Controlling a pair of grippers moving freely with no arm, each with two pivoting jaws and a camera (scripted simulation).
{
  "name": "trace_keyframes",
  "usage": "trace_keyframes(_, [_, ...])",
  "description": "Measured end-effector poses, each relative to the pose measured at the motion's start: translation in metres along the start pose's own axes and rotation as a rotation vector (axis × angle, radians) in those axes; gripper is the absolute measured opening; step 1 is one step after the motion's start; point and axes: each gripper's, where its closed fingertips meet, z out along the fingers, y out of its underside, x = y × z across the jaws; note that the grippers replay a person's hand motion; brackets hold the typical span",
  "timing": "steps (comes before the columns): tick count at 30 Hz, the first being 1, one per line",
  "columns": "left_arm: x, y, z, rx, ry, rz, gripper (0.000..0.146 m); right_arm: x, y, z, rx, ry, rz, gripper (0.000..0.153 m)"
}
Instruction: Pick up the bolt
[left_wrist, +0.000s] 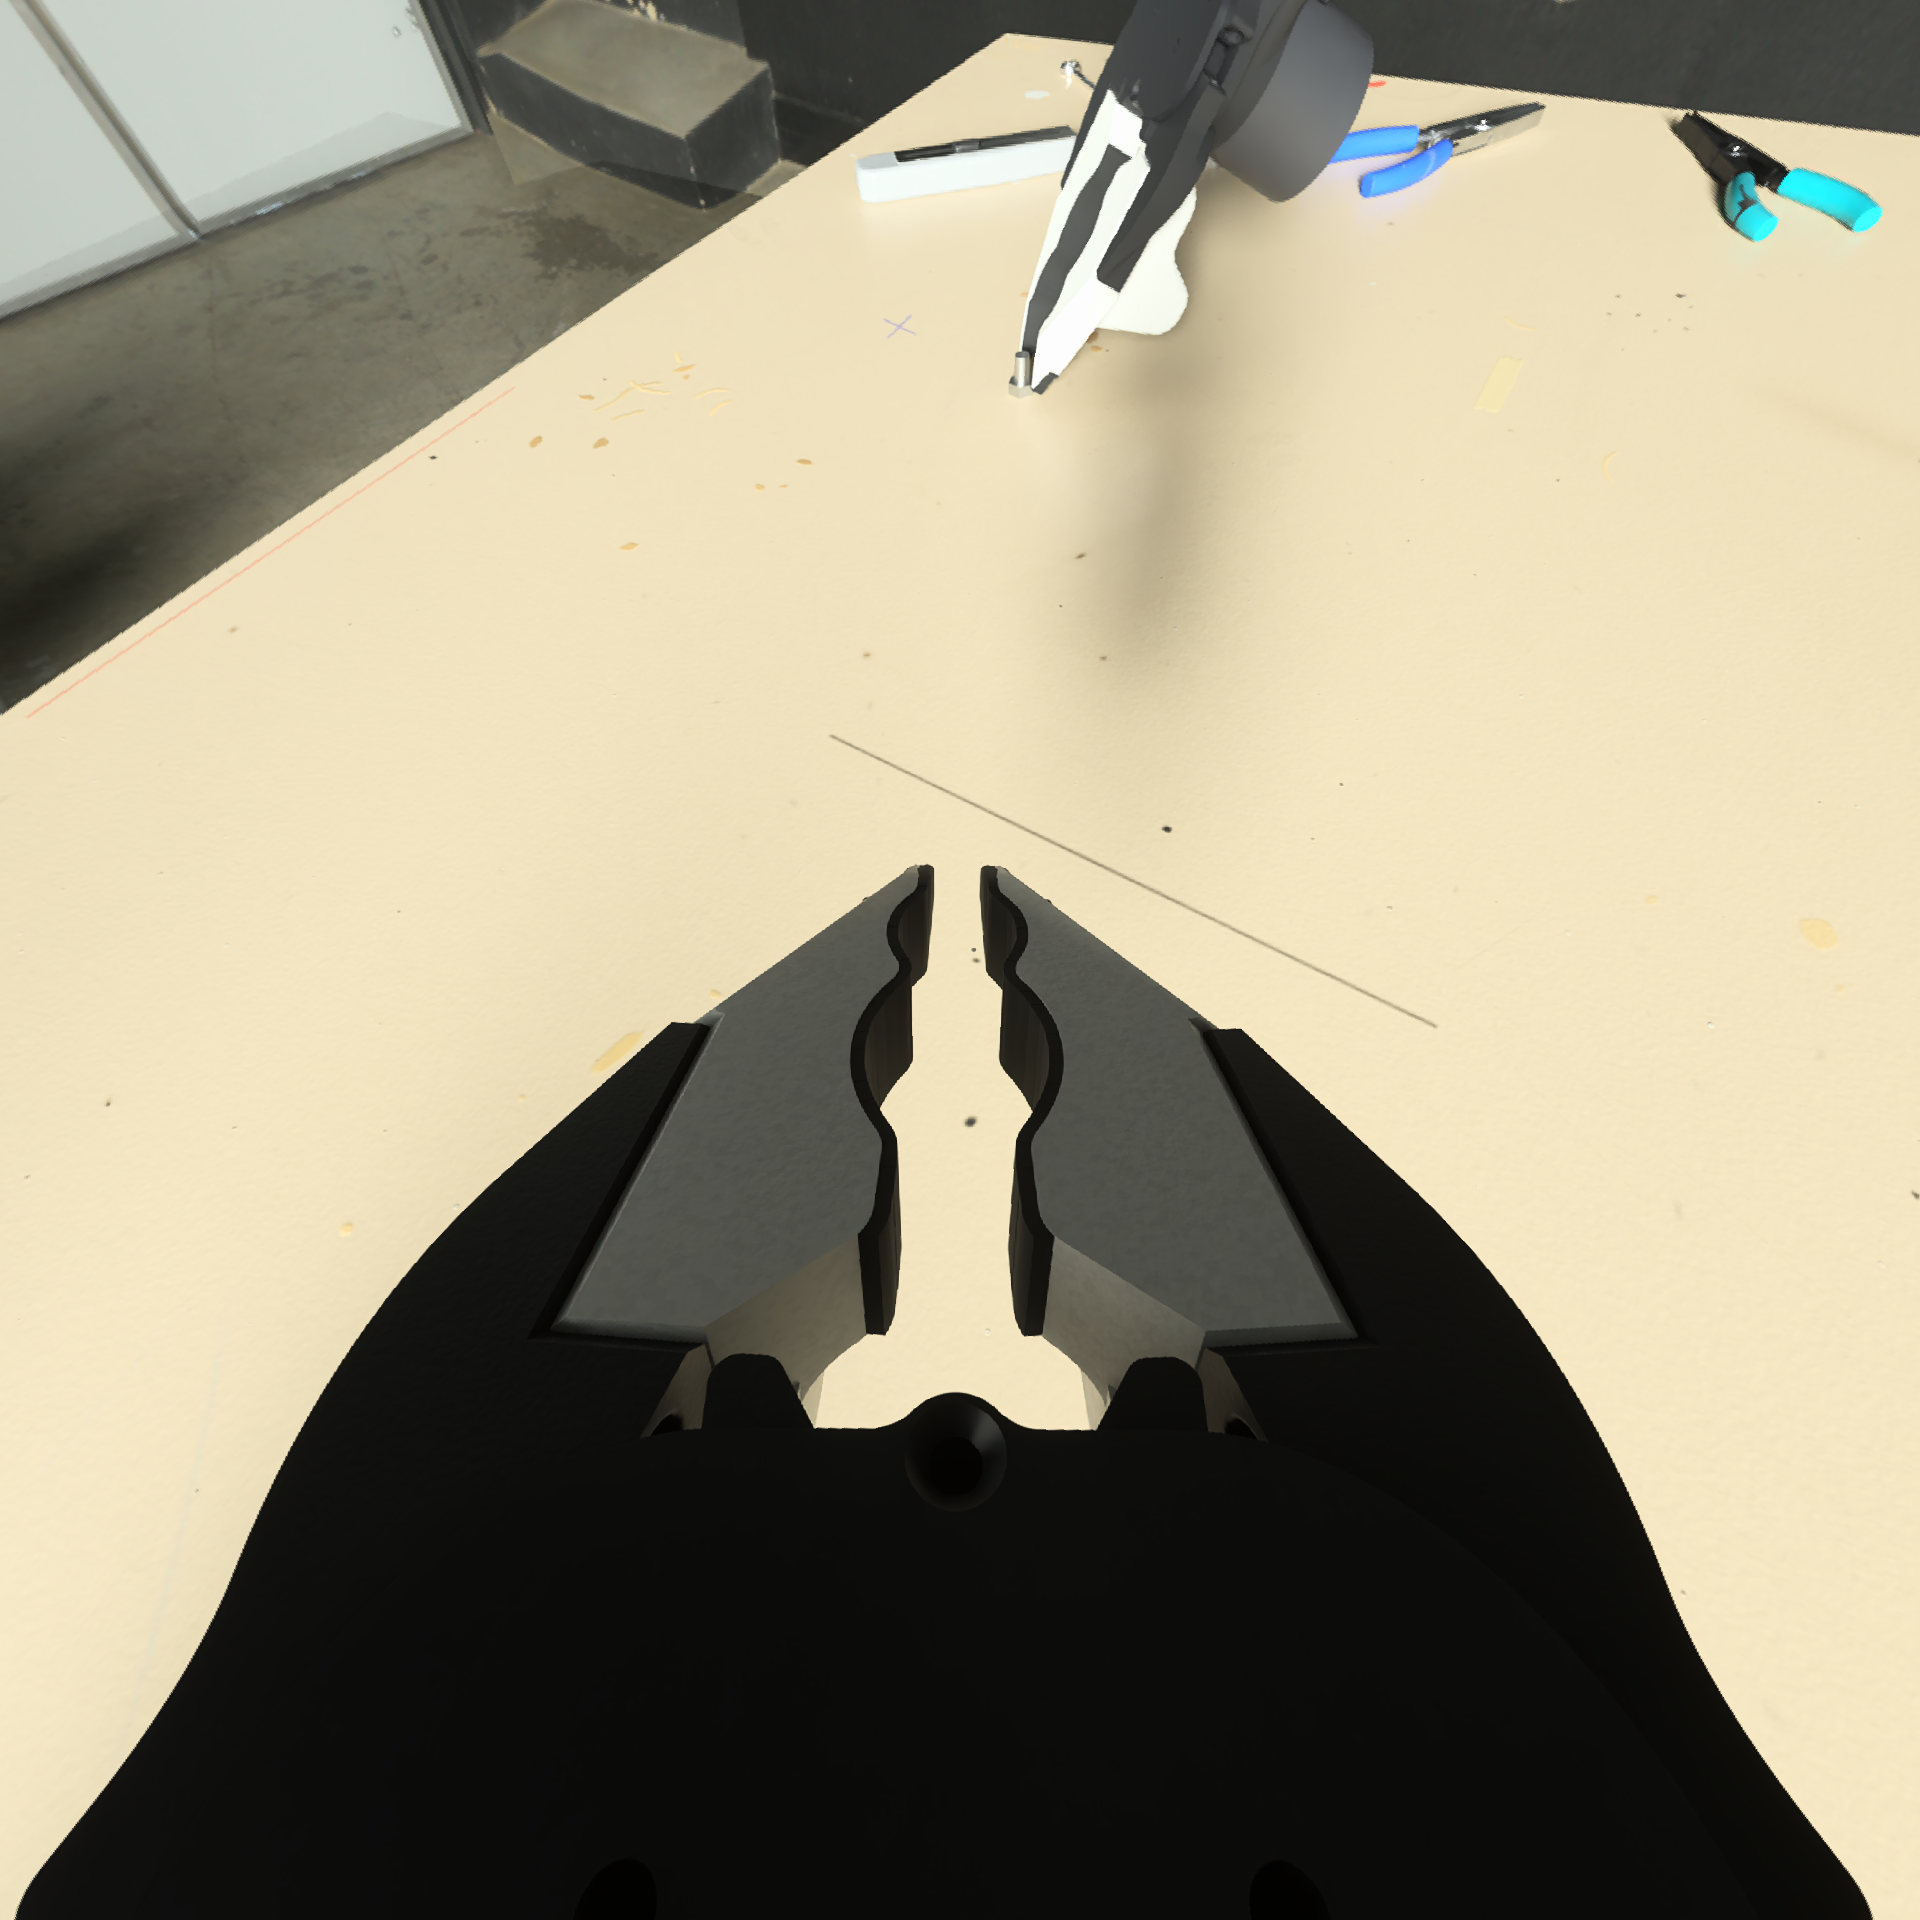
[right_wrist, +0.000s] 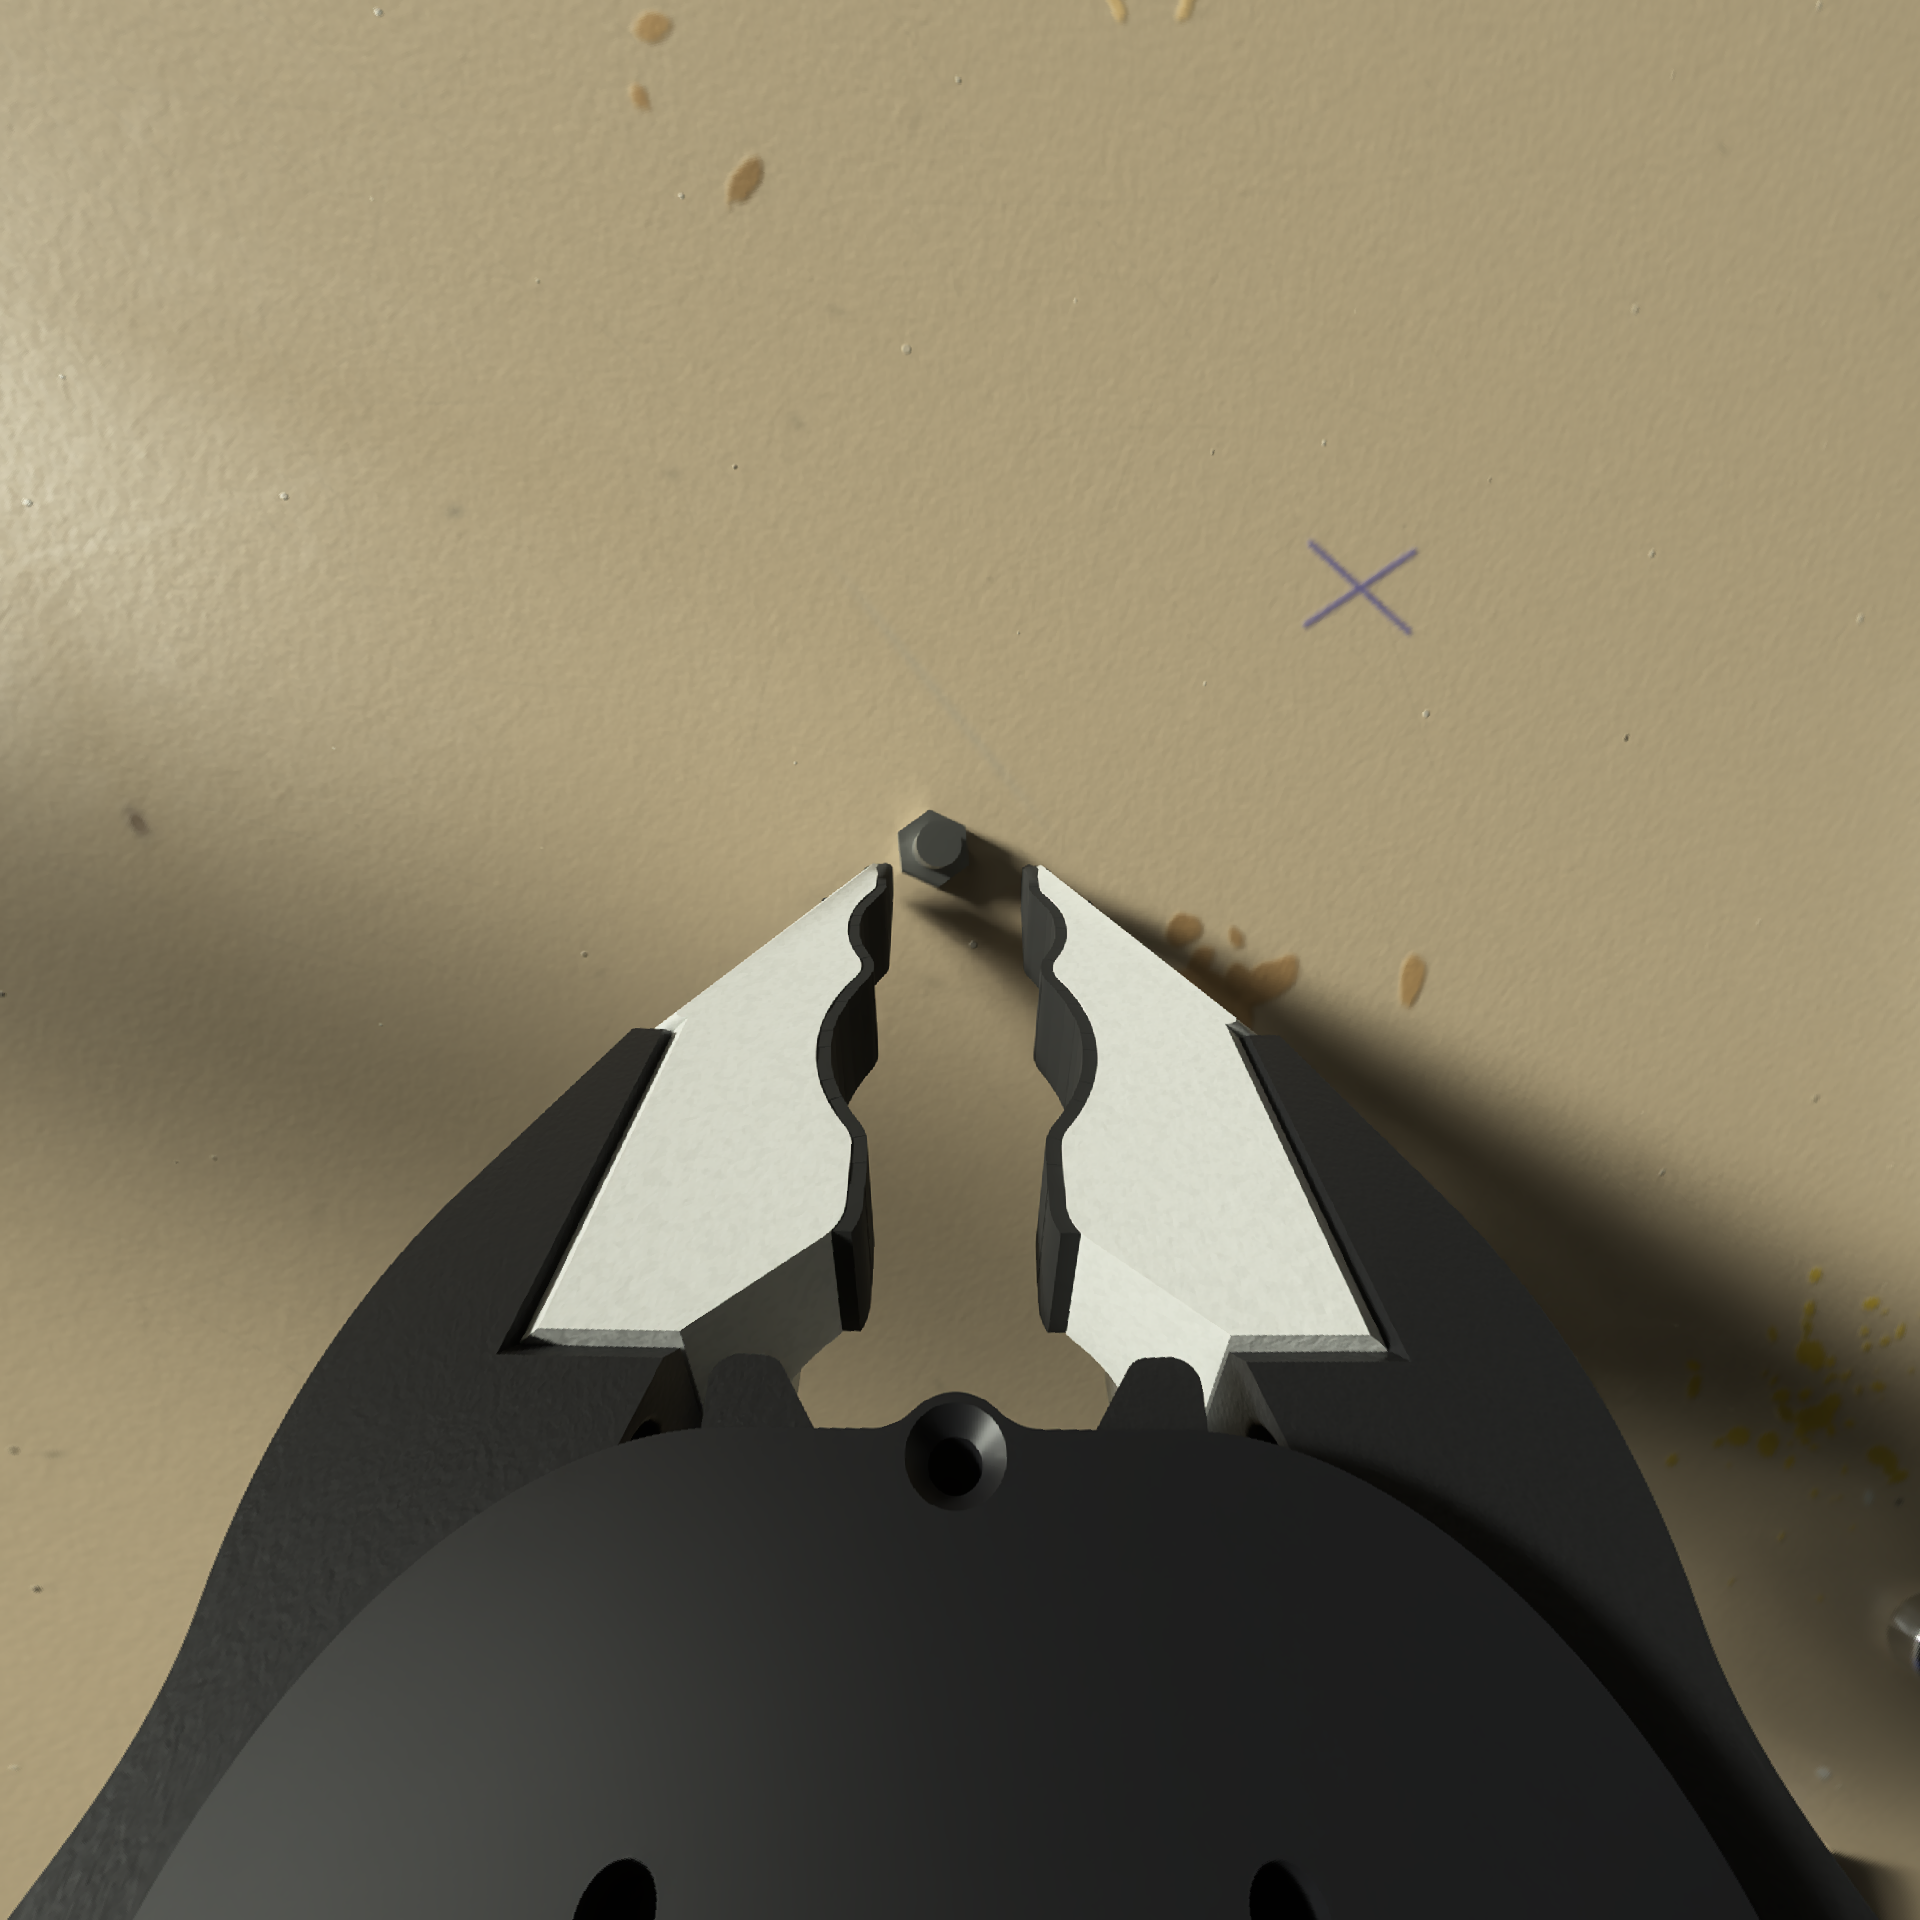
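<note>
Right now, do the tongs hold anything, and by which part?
Nothing is held. The right tongs are open just short of the bolt on the table; the left tongs are empty.

A: What does the pale beige table (left_wrist: 1351, 644) carry?

B: Far across it, at the top of the left wrist view, a white case (left_wrist: 961, 169) with a black pen on it, blue-handled pliers (left_wrist: 1439, 145), and teal-handled pliers (left_wrist: 1782, 182) at upper right.

A: Closer in?

B: A small grey bolt (right_wrist: 932, 848) stands on the surface at mid-frame in the right wrist view, a purple cross (right_wrist: 1359, 589) to its upper right.
</note>
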Motion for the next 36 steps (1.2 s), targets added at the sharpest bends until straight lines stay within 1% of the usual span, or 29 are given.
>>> trace_keyframes(6, [0.000, 0.002, 0.006, 0.000, 0.014, -0.009, 0.008, -0.001, -0.005, 0.004, 0.033, -0.077, -0.076, 0.017])
trace_keyframes(8, [0.001, 0.003, 0.008, -0.001, 0.019, -0.010, 0.008, -0.002, -0.005, 0.005, 0.037, -0.107, -0.062, 0.013])
trace_keyframes(13, [0.005, 0.004, 0.015, -0.006, 0.036, -0.007, 0.008, -0.005, -0.005, 0.004, 0.055, -0.127, -0.053, 0.013])
trace_keyframes(16, [0.009, 0.004, 0.019, -0.006, 0.048, -0.009, 0.009, -0.017, -0.007, -0.002, 0.080, -0.142, -0.049, 0.013])
trace_keyframes(20, [0.024, -0.004, 0.029, 0.030, 0.089, -0.013, 0.009, -0.060, -0.020, -0.029, 0.167, -0.208, -0.081, 0.013])
trace_keyframes(24, [0.044, -0.009, 0.048, 0.043, 0.126, 0.021, 0.011, -0.121, -0.029, -0.062, 0.242, -0.305, -0.137, 0.013])
trace_keyframes(28, [0.064, -0.010, 0.072, 0.019, 0.153, 0.094, 0.014, -0.185, -0.028, -0.082, 0.233, -0.373, -0.250, 0.013])
trace_keyframes(29, [0.068, -0.013, 0.078, 0.026, 0.152, 0.116, 0.015, -0.199, -0.030, -0.087, 0.255, -0.407, -0.251, 0.013])
trace_keyframes(32, [0.077, -0.026, 0.093, 0.069, 0.131, 0.179, 0.022, -0.236, -0.037, -0.103, 0.332, -0.567, -0.210, 0.013])
trace_keyframes(34, [0.083, -0.035, 0.100, 0.086, 0.097, 0.268, 0.026, -0.251, -0.040, -0.110, 0.353, -0.657, -0.172, 0.013])
trace_keyframes(36, [0.088, -0.043, 0.104, 0.103, 0.055, 0.362, 0.028, -0.261, -0.040, -0.117, 0.356, -0.721, -0.147, 0.013])
